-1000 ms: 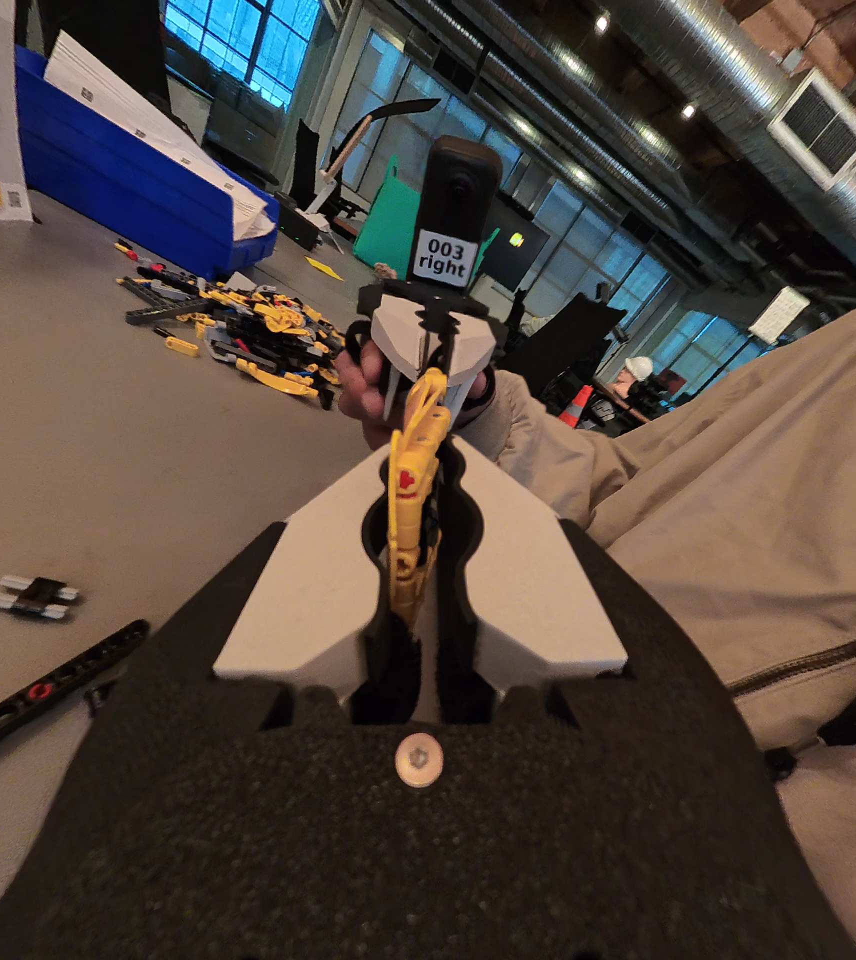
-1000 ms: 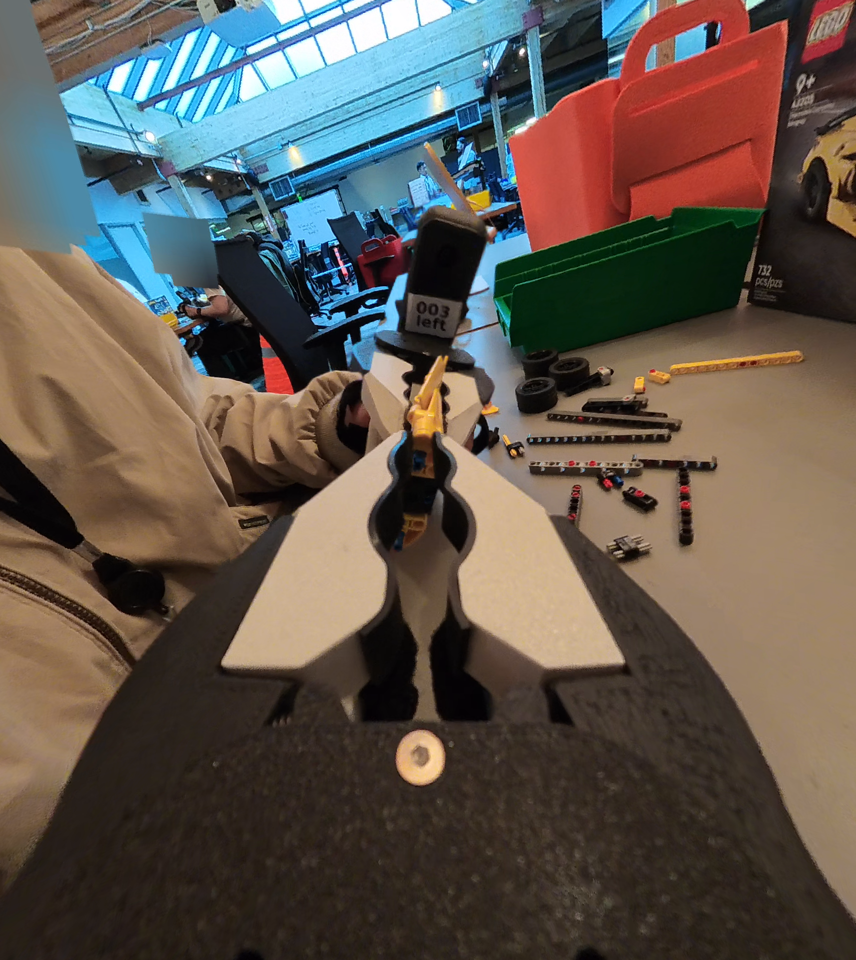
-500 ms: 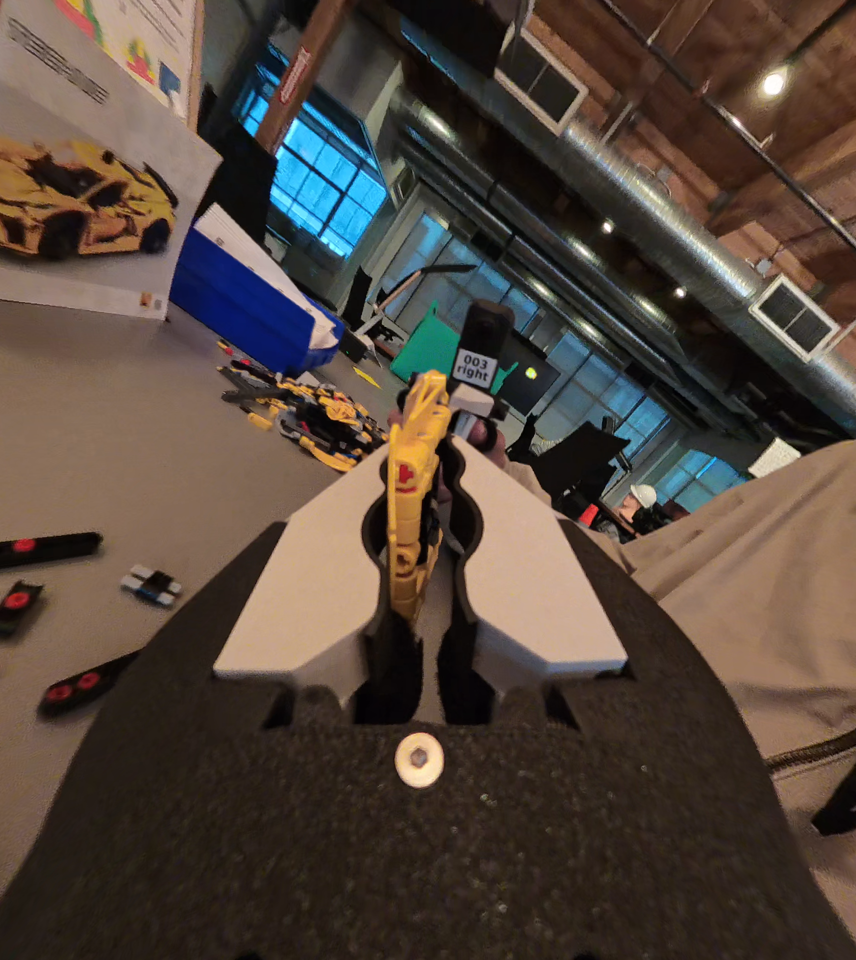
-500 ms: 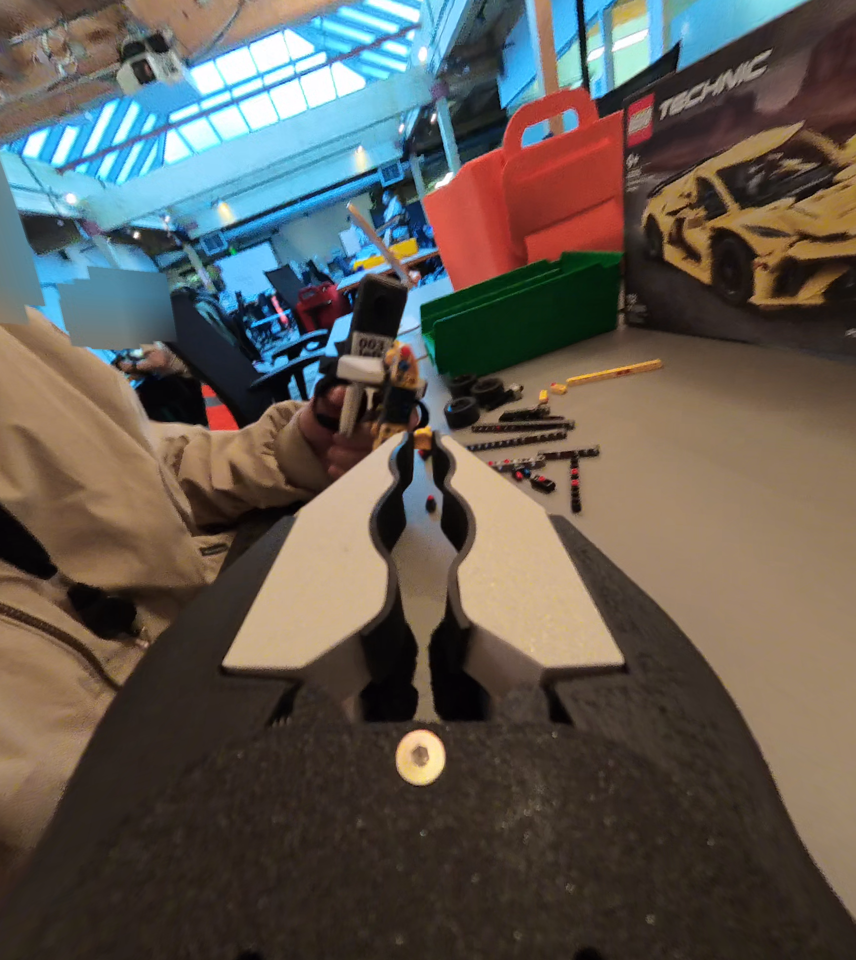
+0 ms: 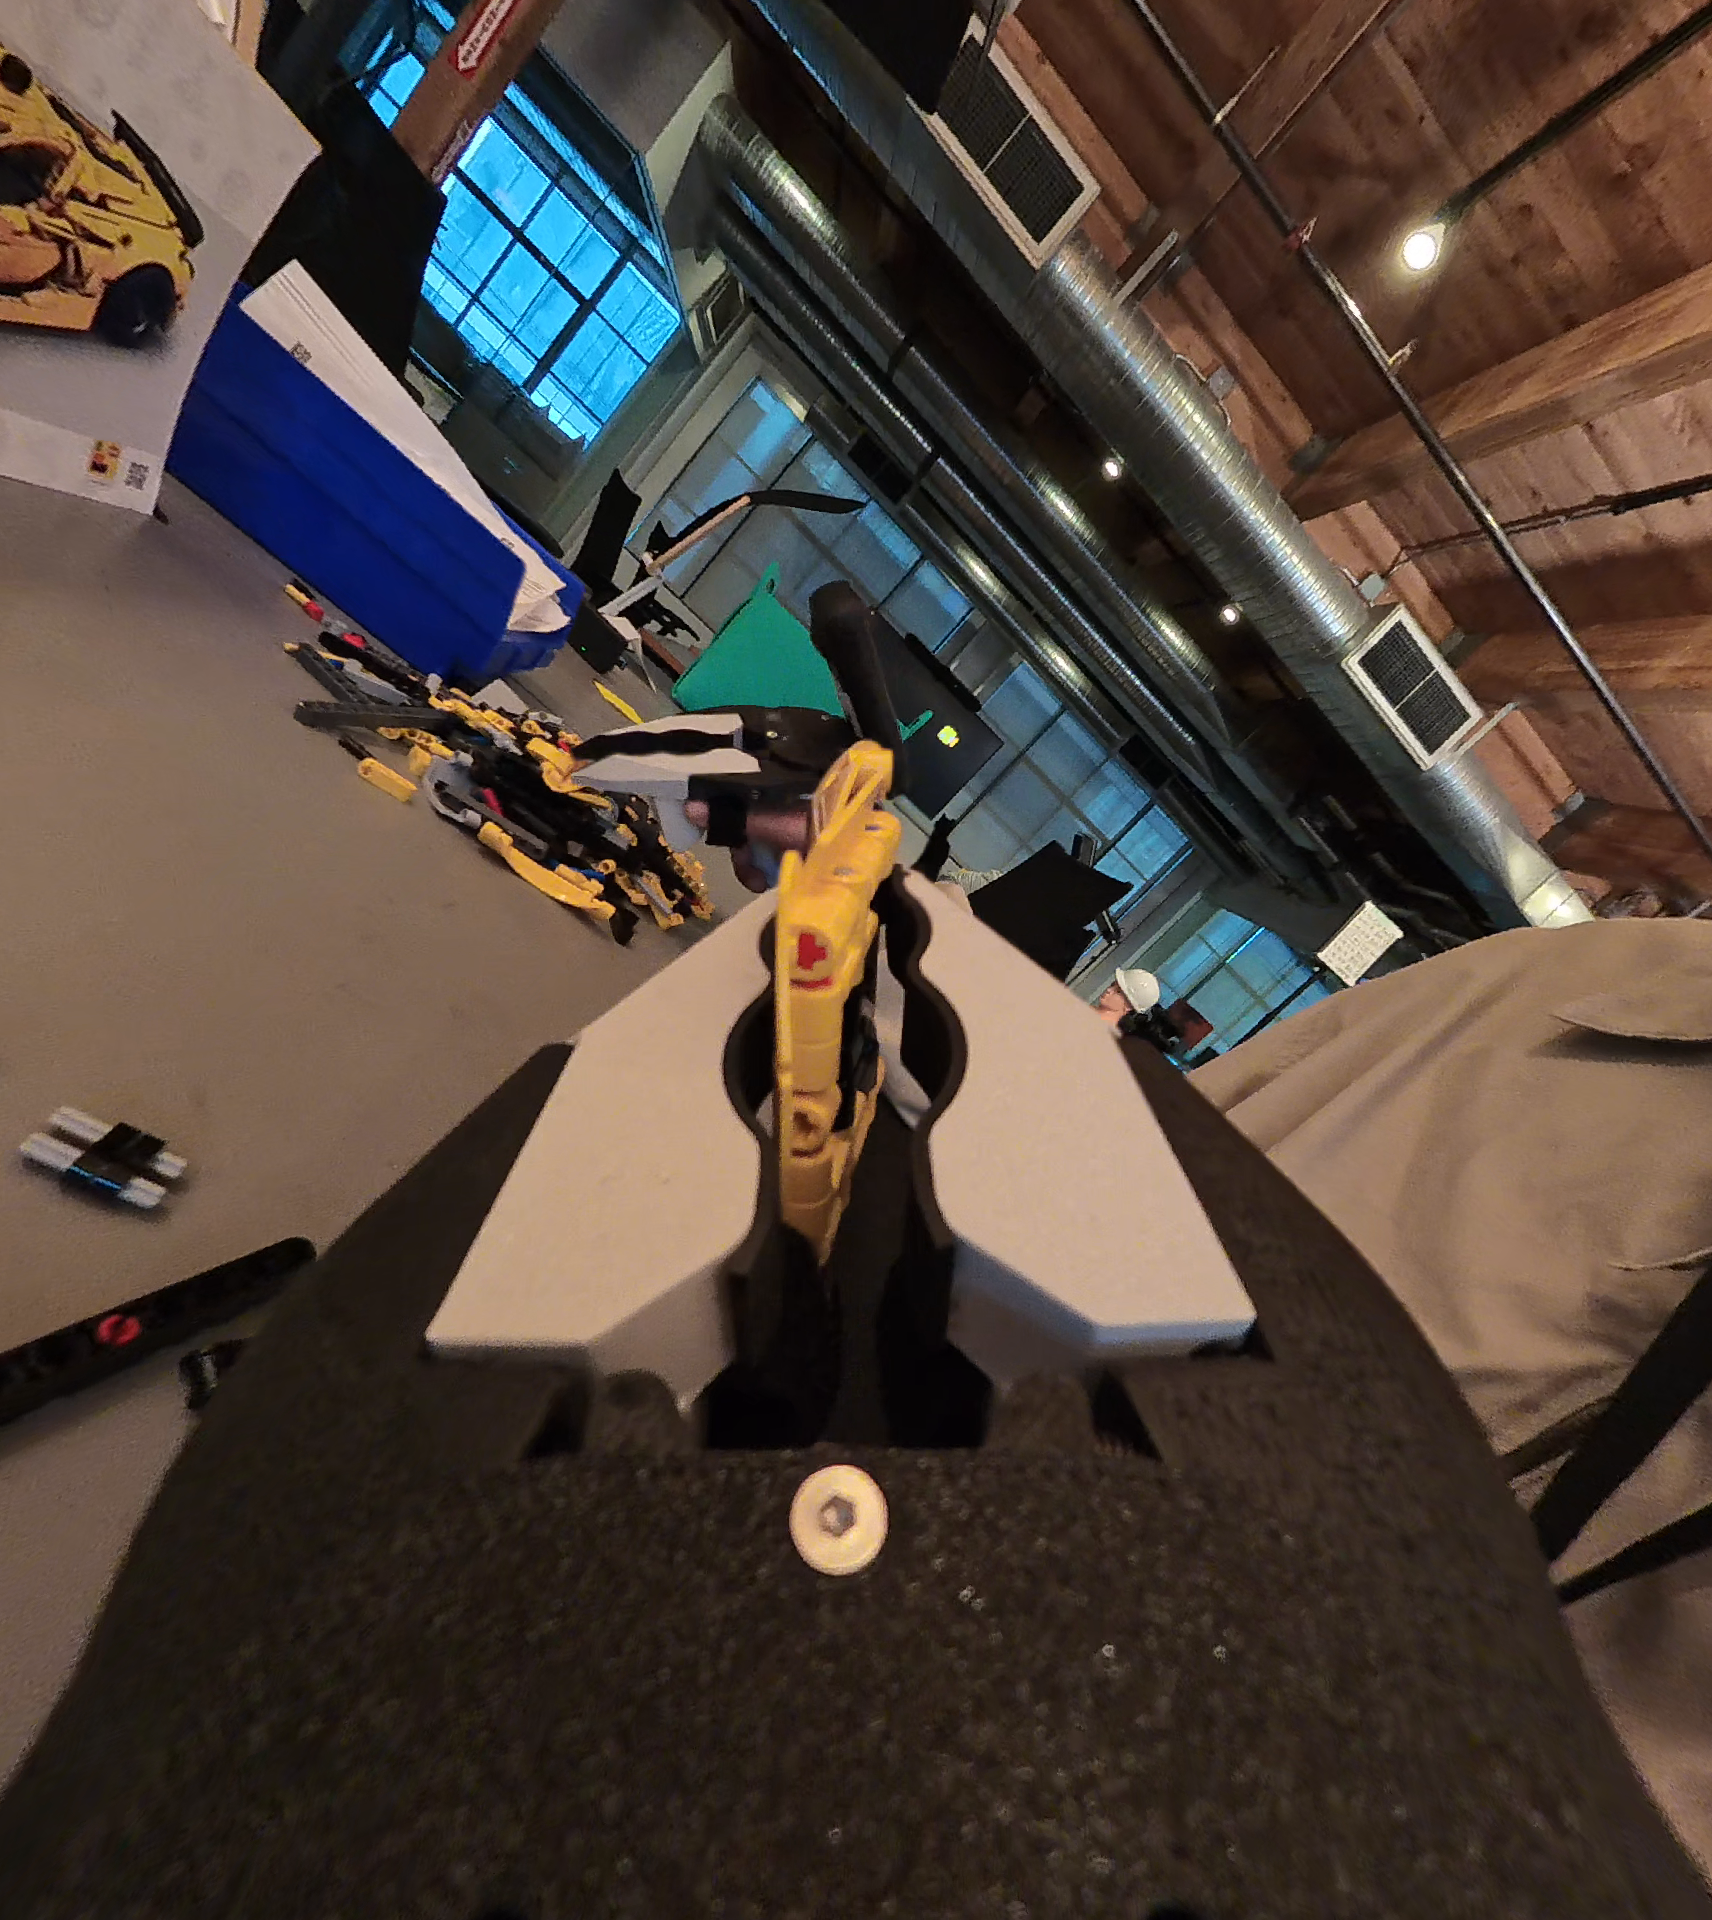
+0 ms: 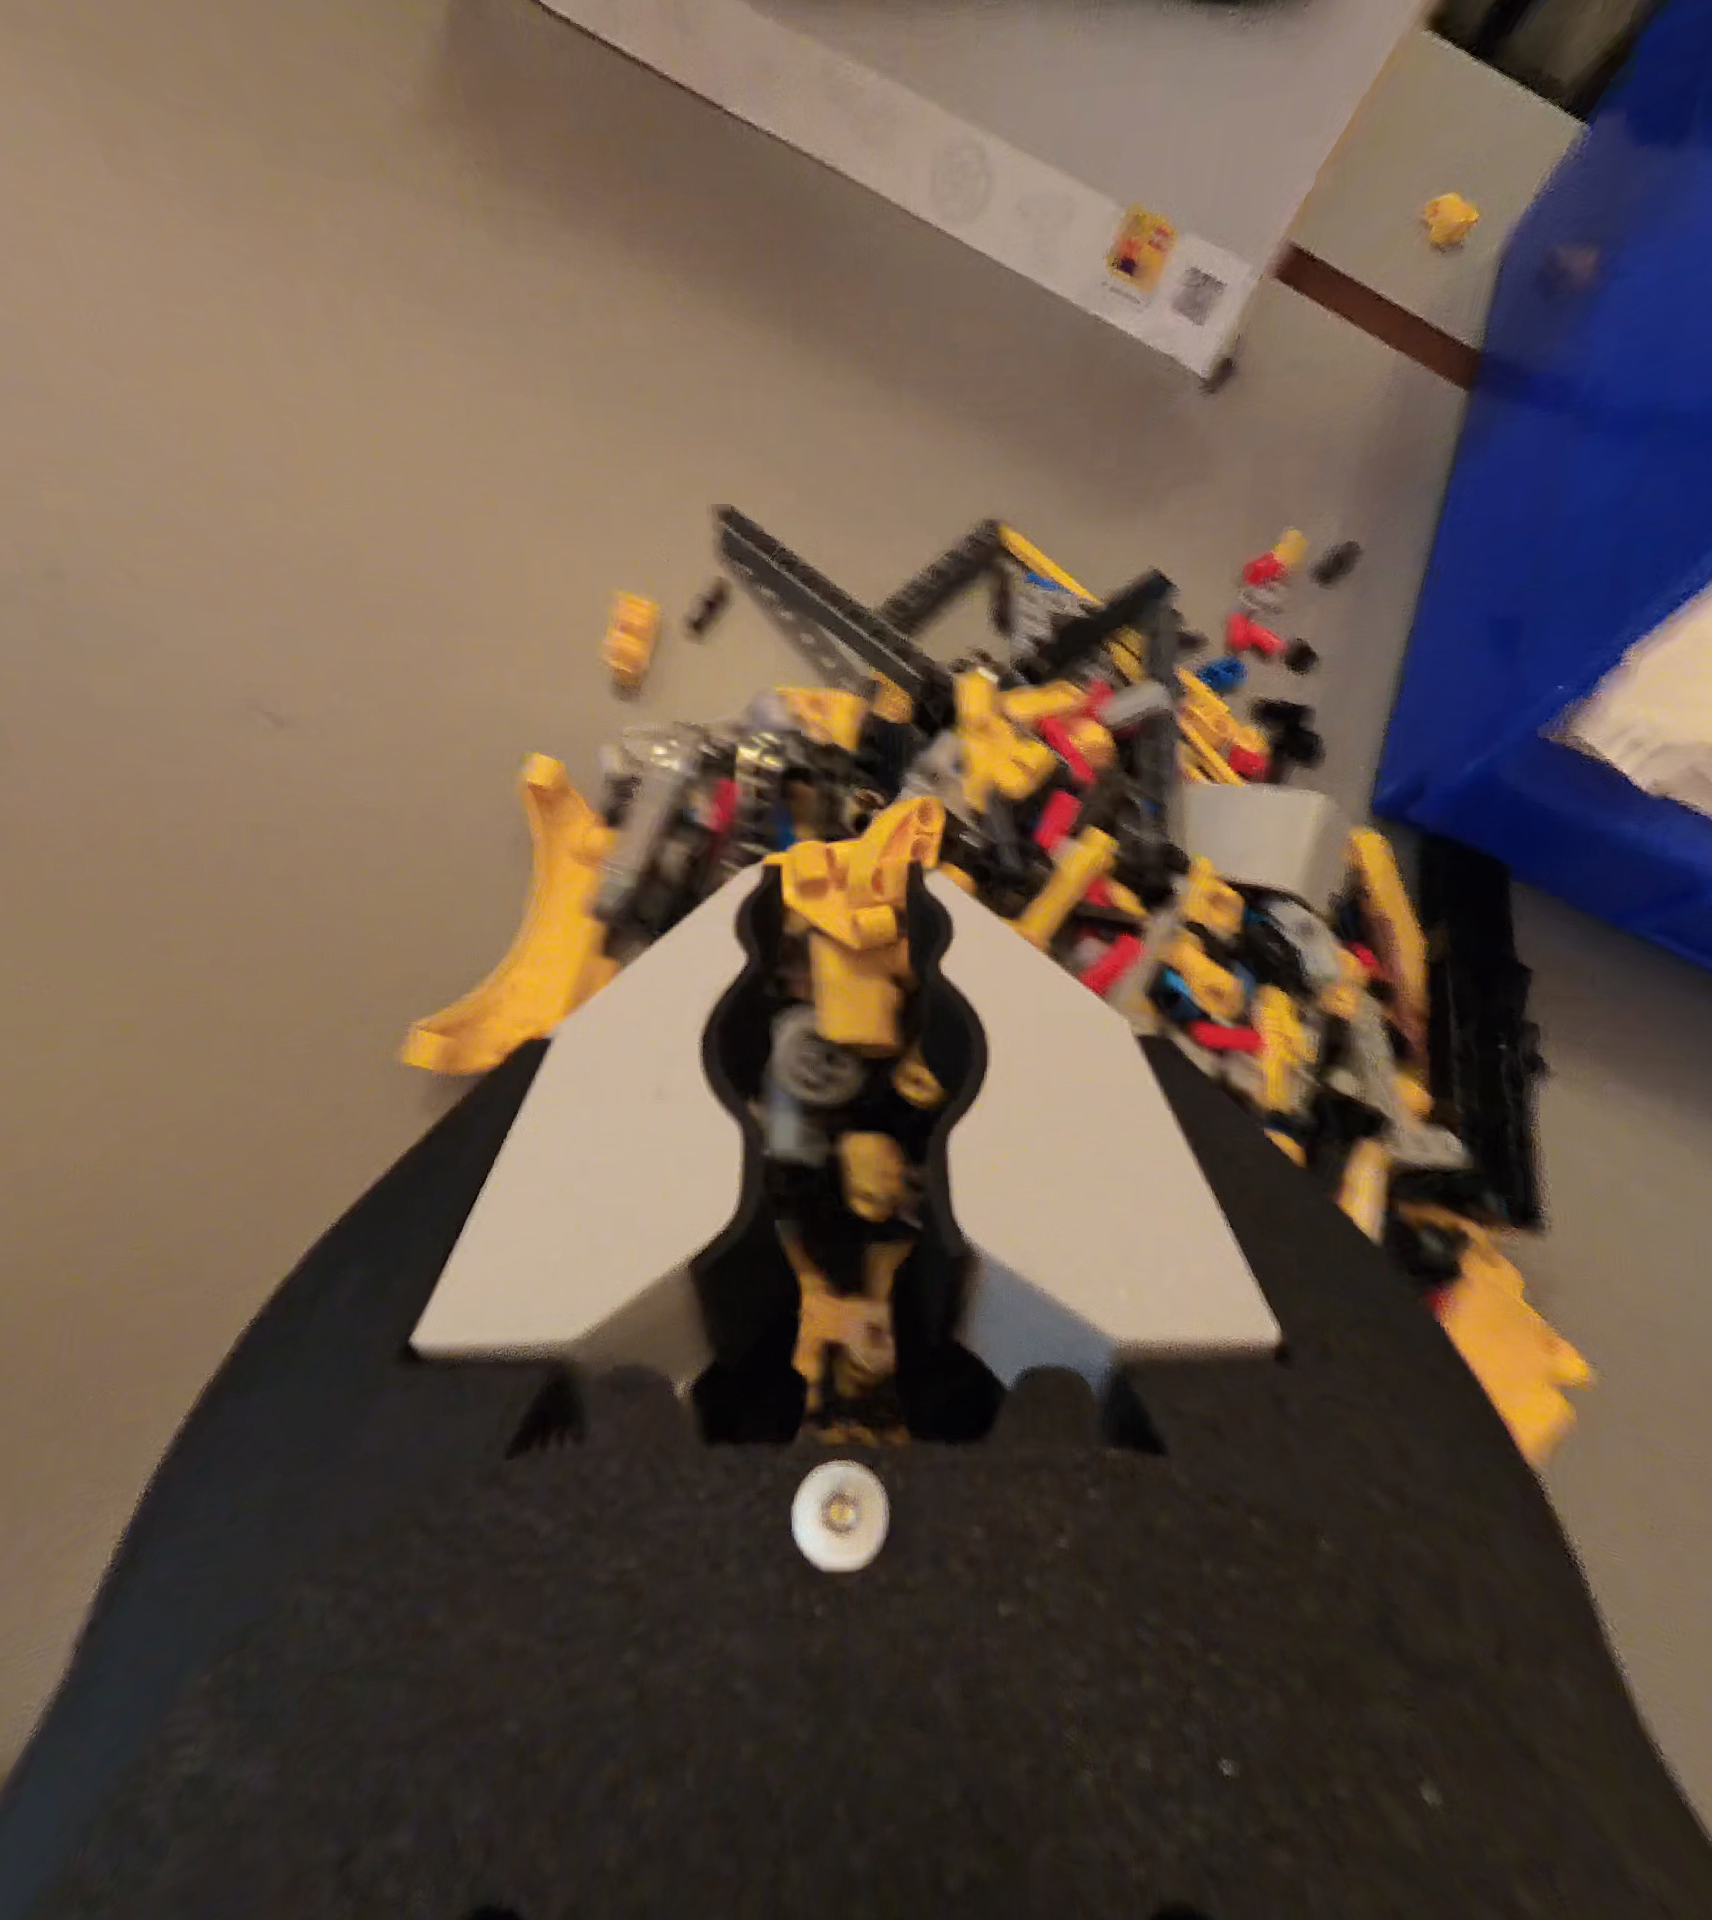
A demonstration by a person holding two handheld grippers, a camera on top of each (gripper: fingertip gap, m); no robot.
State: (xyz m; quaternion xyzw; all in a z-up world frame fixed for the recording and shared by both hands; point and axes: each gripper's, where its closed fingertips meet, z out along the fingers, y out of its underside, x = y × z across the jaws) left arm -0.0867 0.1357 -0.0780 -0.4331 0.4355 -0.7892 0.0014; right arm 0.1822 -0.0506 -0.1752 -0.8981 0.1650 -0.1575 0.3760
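My left gripper [image 5: 836, 904] is shut on a yellow brick assembly [image 5: 816, 997] with a red pin, held up off the grey table [image 5: 156, 883]. The assembly sticks out past the fingertips. My right gripper [image 6: 847, 883] points down over a pile of yellow, black and red building pieces [image 6: 1091, 831], its jaws apart. Pile pieces show through the gap, and this view is blurred. In the left wrist view the right gripper [image 5: 587, 758] hovers just above the same pile [image 5: 540, 800], with nothing visibly between its fingers.
A blue bin [image 5: 343, 499] with white paper stands behind the pile and also shows in the right wrist view [image 6: 1610, 520]. A box with a yellow car picture [image 5: 21, 260] stands at the far left. Black beams with red pins [image 5: 83, 1351] and a small connector [image 5: 104, 1158] lie nearby. A person's beige jacket [image 5: 1454, 1143] is at the right. Left tips to right tips: about 35 cm.
My right gripper let go of the yellow assembly, swung away to the pile, and now points down at it with wider jaws. My left gripper kept hold of the assembly.
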